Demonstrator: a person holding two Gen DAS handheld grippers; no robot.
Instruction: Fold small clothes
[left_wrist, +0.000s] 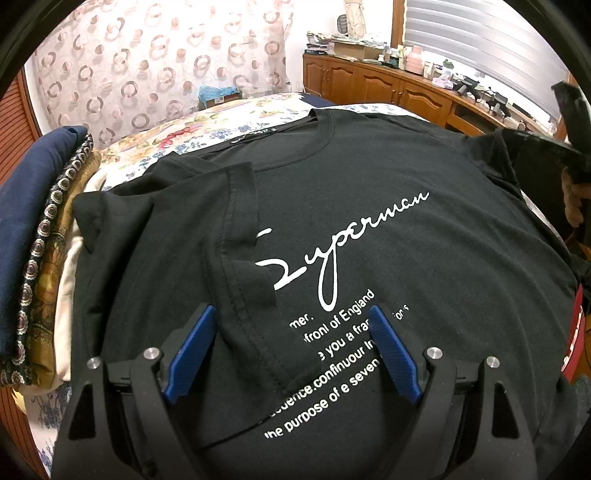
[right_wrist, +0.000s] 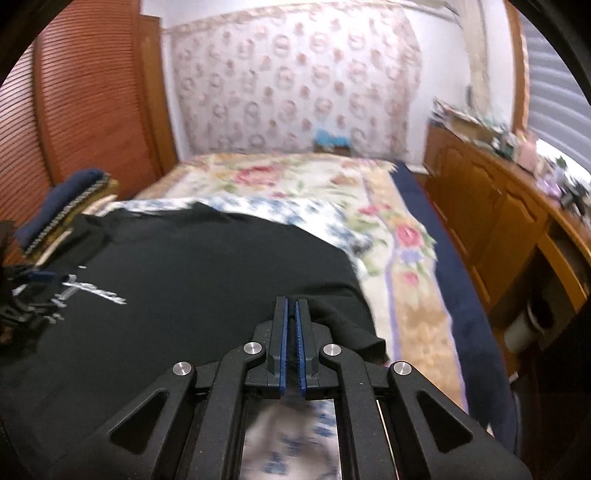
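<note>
A black T-shirt (left_wrist: 369, 229) with white "Superman" script lies face up on the floral bedspread (left_wrist: 207, 129). Its left sleeve is folded in over the chest. My left gripper (left_wrist: 291, 314) is open, its blue pads hovering just above the folded sleeve hem and printed text. In the right wrist view my right gripper (right_wrist: 291, 306) is shut on the shirt's right sleeve (right_wrist: 343, 321) and holds that black cloth lifted at the shirt's right edge. The shirt (right_wrist: 177, 280) spreads to the left there. The right gripper also shows at the right edge of the left wrist view (left_wrist: 569, 122).
A stack of folded clothes (left_wrist: 40, 251), navy on top, sits left of the shirt; it also shows in the right wrist view (right_wrist: 70, 206). A wooden cabinet (left_wrist: 388, 88) with clutter runs along the right of the bed. A louvred wooden door (right_wrist: 81, 103) stands at left.
</note>
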